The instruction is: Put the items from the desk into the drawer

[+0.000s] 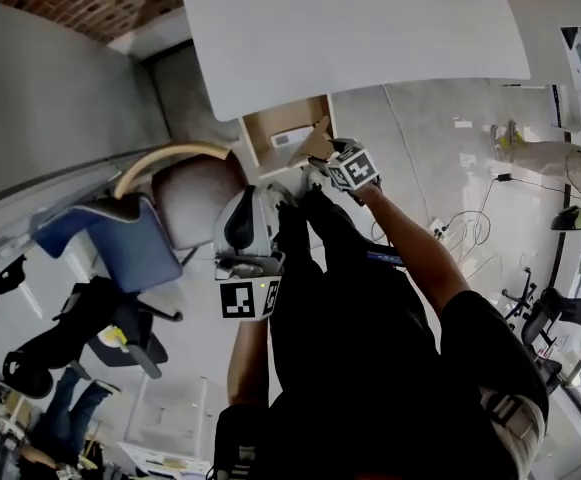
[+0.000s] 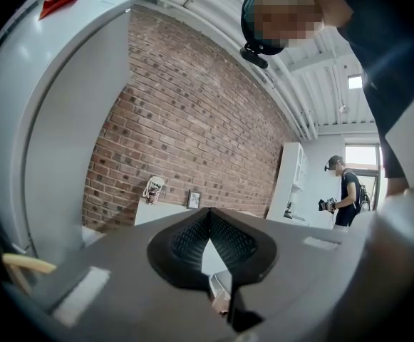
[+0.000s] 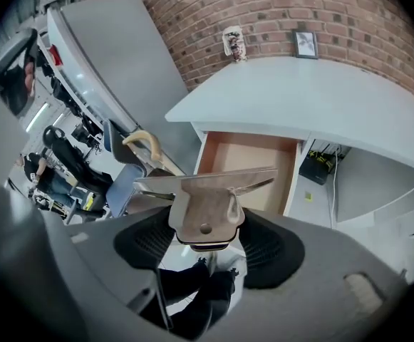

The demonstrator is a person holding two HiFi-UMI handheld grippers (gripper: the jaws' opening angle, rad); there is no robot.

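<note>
the right gripper point(image 3: 208, 242), jaws spread wide, clamps a metal bulldog clip point(image 3: 205, 198) above the open drawer point(image 3: 246, 159) under the bench point(image 3: 299, 98). the left gripper point(image 2: 208, 246) has its jaws closed on nothing. if let go short of the drawer's front, the clip would probably miss and fall.

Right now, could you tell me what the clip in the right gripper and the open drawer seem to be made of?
Clip: looks like bare metal, dull silvery-brown with a soft sheen and thin stamped edges.
Drawer: the inside looks like light wood or wood-look board, matte tan; its rim is white, probably laminate or paint.
</note>
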